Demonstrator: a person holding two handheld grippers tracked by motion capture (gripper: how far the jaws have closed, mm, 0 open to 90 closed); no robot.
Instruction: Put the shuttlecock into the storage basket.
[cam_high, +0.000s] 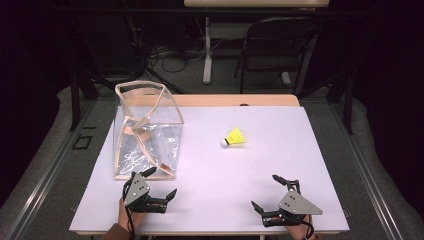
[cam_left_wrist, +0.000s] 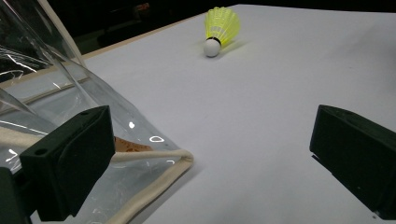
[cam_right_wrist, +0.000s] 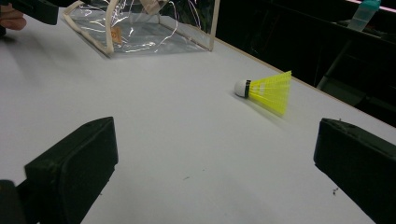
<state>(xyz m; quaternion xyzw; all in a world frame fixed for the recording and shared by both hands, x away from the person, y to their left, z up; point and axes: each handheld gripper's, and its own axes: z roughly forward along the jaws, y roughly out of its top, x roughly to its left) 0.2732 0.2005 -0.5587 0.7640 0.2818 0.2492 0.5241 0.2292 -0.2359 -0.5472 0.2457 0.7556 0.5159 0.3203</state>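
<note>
Landmark: clear bag (cam_high: 147, 131), upright on the white surface (cam_high: 210, 200). Left gripper (cam_high: 159, 186) sits just beside the bag's near corner, jaws wide, holding nothing. Yellow shuttlecock (cam_high: 234, 137) lies on its side right of the bag, apart from it. Right gripper (cam_high: 267, 192) rests far right of the bag, jaws wide, holding nothing.

the high view looked forward and down over the whole white table (cam_high: 210, 200) from the person's side. each gripper view sat low, close above the tabletop, facing away between its own jaws — both caught the yellow shuttlecock (cam_left_wrist: 220, 29) and the clear bag (cam_right_wrist: 140, 32) from opposite near corners.
</note>
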